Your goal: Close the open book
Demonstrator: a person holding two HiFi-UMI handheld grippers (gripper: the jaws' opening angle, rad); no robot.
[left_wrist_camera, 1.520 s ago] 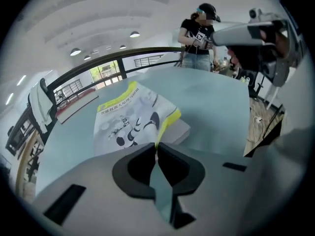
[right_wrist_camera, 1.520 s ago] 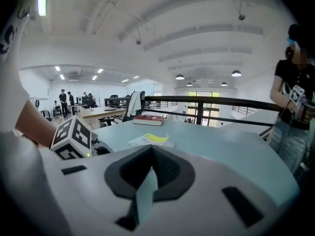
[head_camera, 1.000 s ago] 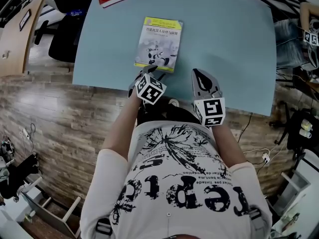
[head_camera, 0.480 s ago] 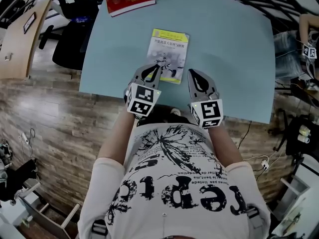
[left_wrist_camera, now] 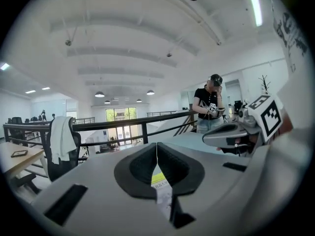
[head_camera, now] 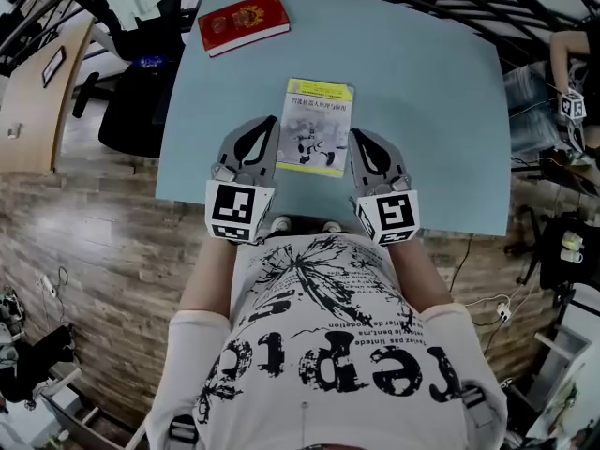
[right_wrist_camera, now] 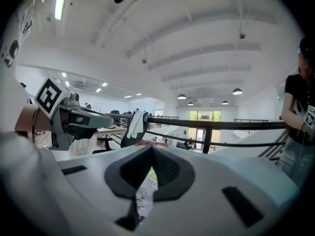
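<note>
A book with a yellow and white cover (head_camera: 318, 126) lies closed and flat on the light blue table (head_camera: 431, 92). My left gripper (head_camera: 256, 127) hovers just left of its near half, jaws shut with nothing between them. On the book's right side my right gripper (head_camera: 360, 139) is held level, also shut and empty. In the left gripper view the shut jaws (left_wrist_camera: 157, 145) meet in a line, and a strip of the book (left_wrist_camera: 161, 186) shows below them. The right gripper view shows the same shut jaws (right_wrist_camera: 151, 149) above the book (right_wrist_camera: 145, 181).
A red book (head_camera: 242, 22) lies at the table's far left corner. A black chair (head_camera: 131, 78) stands left of the table. A person (head_camera: 562, 73) stands at the far right, beyond a black railing (left_wrist_camera: 128, 124). Wood floor lies below the table's near edge.
The left gripper has lifted away from the book's near left corner, swung from pointing down to level, and closed. The right gripper has risen a little. The book stays closed.
</note>
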